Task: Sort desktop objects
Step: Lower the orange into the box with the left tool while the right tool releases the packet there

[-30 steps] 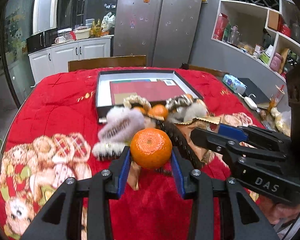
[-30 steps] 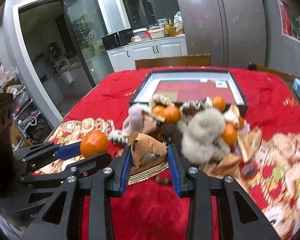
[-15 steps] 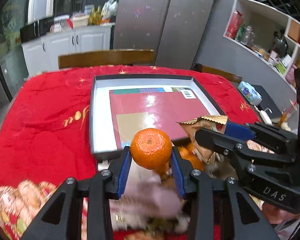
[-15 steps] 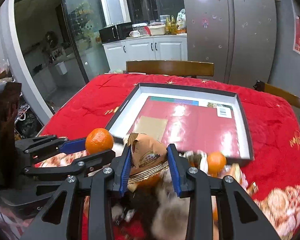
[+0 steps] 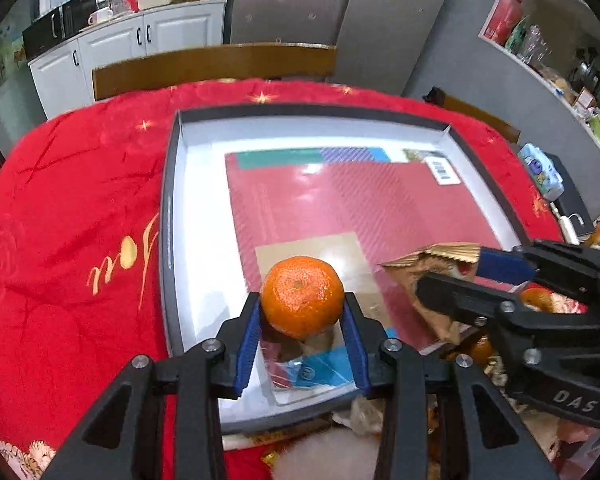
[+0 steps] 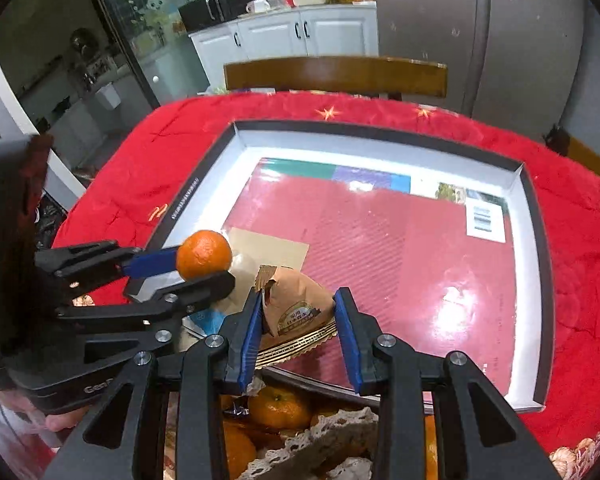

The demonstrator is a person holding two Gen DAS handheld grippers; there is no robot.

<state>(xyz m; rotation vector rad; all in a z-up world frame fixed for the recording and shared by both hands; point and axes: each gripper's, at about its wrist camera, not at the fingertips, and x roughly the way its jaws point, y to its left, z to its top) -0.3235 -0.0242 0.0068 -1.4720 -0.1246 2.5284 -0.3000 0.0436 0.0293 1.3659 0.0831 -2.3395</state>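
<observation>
The shallow tray (image 6: 534, 208) lay wide and bare inside, its low dark rim the only barrier. The heap of oranges (image 6: 278, 406) and lace (image 6: 328, 428) crowded its near edge. A wooden chair back (image 6: 336, 74) stood beyond its far edge. Red cloth (image 5: 72, 208) left of the tray lay bare.

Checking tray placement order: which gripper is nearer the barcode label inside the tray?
Right. The right gripper, holding a snack packet, sits on the barcode label side; the left gripper, holding a tangerine, is farther over.
</observation>
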